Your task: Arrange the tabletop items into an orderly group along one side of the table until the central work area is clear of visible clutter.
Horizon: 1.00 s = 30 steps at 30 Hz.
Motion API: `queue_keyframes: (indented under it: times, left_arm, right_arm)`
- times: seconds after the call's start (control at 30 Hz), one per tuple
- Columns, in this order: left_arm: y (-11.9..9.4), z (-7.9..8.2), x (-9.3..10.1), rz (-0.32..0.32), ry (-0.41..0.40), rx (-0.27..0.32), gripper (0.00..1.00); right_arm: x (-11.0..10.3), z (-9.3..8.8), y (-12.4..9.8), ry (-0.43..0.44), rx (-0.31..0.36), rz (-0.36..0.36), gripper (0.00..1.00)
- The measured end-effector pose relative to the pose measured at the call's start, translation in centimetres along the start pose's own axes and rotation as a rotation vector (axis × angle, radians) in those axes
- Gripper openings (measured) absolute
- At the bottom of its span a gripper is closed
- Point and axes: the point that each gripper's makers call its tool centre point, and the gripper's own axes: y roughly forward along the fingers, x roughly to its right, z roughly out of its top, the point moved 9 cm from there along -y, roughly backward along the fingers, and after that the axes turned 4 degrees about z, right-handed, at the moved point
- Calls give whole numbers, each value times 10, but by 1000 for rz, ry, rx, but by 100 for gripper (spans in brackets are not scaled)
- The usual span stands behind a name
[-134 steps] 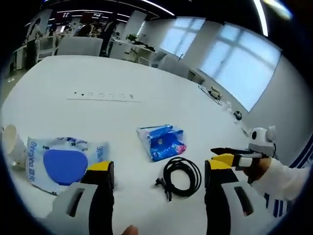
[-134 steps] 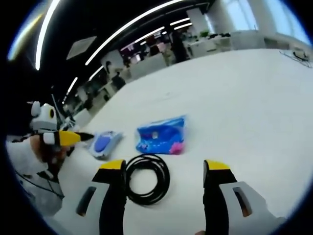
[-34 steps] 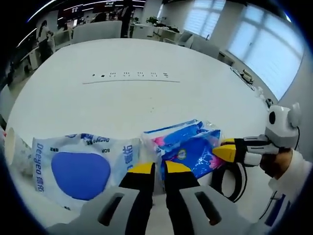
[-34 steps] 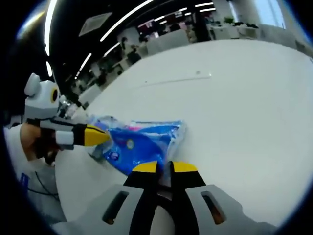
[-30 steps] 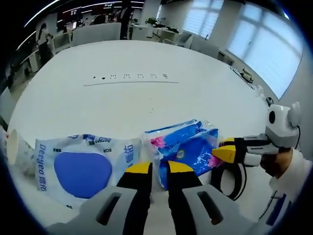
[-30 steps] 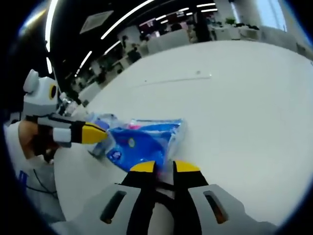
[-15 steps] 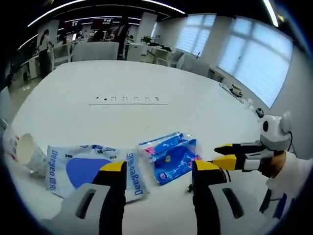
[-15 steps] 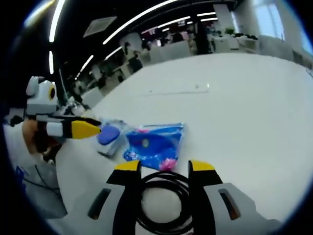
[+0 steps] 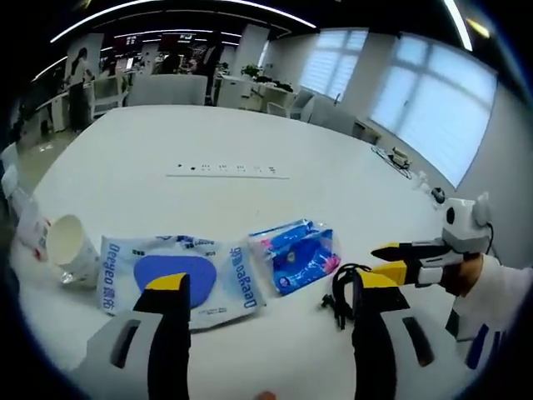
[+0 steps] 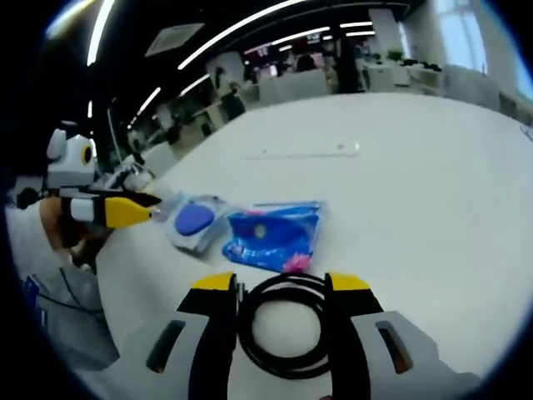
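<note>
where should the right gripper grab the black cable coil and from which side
Probably on the near arc of the black cable coil, coming straight down from above. It lies flat on the white table as an open ring, and the right gripper is open, its jaws already either side of the loop's near part. One jaw inside the ring and one outside would pinch the bundled strands, clear of the blue packet beyond.

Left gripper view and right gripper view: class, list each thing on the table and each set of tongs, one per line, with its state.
Paper cup: tipped on its side.
Wipes pack: lying flat, lid shut.
Blue tissue pack: lying flat beside the wipes pack.
Black cable: coiled on the table.
Left tongs: open, empty.
Right tongs: open, astride the black cable.
</note>
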Motion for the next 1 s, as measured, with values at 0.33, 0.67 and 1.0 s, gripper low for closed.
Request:
queue_keyframes:
  times: [0.33, 0.67, 1.0]
  left_arm:
    - [-23, -10, -11, -17, 5, 7, 79]
    - [-66, -40, -37, -7, -21, 22, 77]
    - [-117, -71, -52, 24, 4, 74, 81]
  right_arm:
    - [-33, -22, 20, -43, -76, 34, 39]
    - [-46, -39, 39, -56, -157, 37, 34]
    - [-36, -45, 55, -13, -142, -33, 11]
